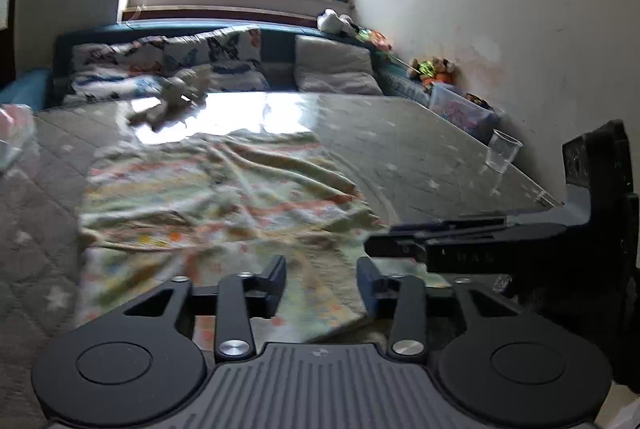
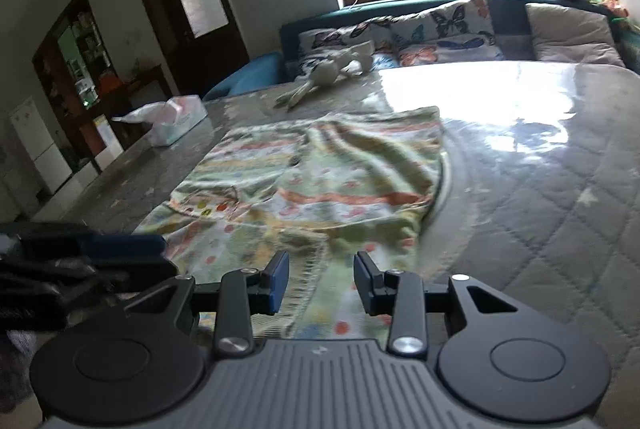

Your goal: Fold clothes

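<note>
A pale green garment with orange and white patterned stripes (image 1: 216, 213) lies rumpled and spread on a grey quilted table under clear plastic; it also shows in the right wrist view (image 2: 316, 181). My left gripper (image 1: 322, 283) is open and empty, just above the garment's near edge. My right gripper (image 2: 322, 281) is open and empty, over the near hem beside a stitched seam. The right gripper shows at the right of the left wrist view (image 1: 440, 241), and the left gripper shows at the left of the right wrist view (image 2: 100, 253).
A clear plastic cup (image 1: 502, 151) stands at the table's right edge near a storage box (image 1: 460, 109). A tissue box (image 2: 176, 121) sits at the left edge. A plush toy (image 2: 328, 75) lies at the far side, before a sofa with pillows (image 2: 440, 29).
</note>
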Tool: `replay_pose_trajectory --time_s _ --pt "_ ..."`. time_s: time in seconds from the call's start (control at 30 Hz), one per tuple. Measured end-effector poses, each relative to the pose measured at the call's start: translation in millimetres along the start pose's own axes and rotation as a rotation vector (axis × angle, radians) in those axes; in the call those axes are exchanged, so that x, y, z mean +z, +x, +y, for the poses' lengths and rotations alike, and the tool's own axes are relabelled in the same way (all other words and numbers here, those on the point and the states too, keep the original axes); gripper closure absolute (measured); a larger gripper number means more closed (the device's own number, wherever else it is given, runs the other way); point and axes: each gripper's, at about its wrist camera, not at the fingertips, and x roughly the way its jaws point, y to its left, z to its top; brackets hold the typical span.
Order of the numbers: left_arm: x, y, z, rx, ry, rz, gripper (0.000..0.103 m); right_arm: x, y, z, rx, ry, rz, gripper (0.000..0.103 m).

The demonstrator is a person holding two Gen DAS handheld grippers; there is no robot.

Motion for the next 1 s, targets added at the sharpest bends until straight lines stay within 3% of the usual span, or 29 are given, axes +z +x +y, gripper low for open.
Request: replay_pose_trajectory --time_s 0.2,0.33,0.4,0.47,0.57,0.7,0.83,1.0 --pt "-1 -19 56 0.178 -0.075 -0.017 0.053 1 26 11 -0.012 -0.026 0.041 0.068" --pt "-3 -21 84 0.269 -0.101 -0.003 0.054 1 36 10 -0.023 -0.02 0.058 0.077" --pt "-3 -18 93 0.283 -0.108 0.006 0.055 1 39 10 -0.03 -0.017 0.062 0.082" --pt "-1 -13 98 0.282 -0.115 0.015 0.056 2 41 10 -0.036 -0.013 0.059 0.095" --pt "3 1 99 0.266 -0.109 0.023 0.062 2 40 12 -0.053 -0.023 0.052 0.099" --pt "8 21 94 0.268 -0.062 0.046 0.075 9 33 22 -0.091 -0.086 0.009 0.1" --pt "5 39 96 0.313 -0.024 0.081 0.082 13 35 22 -0.134 -0.113 0.004 0.102" --pt "2 42 100 0.327 -0.018 0.091 0.083 10 38 11 -0.107 -0.083 0.041 0.096"
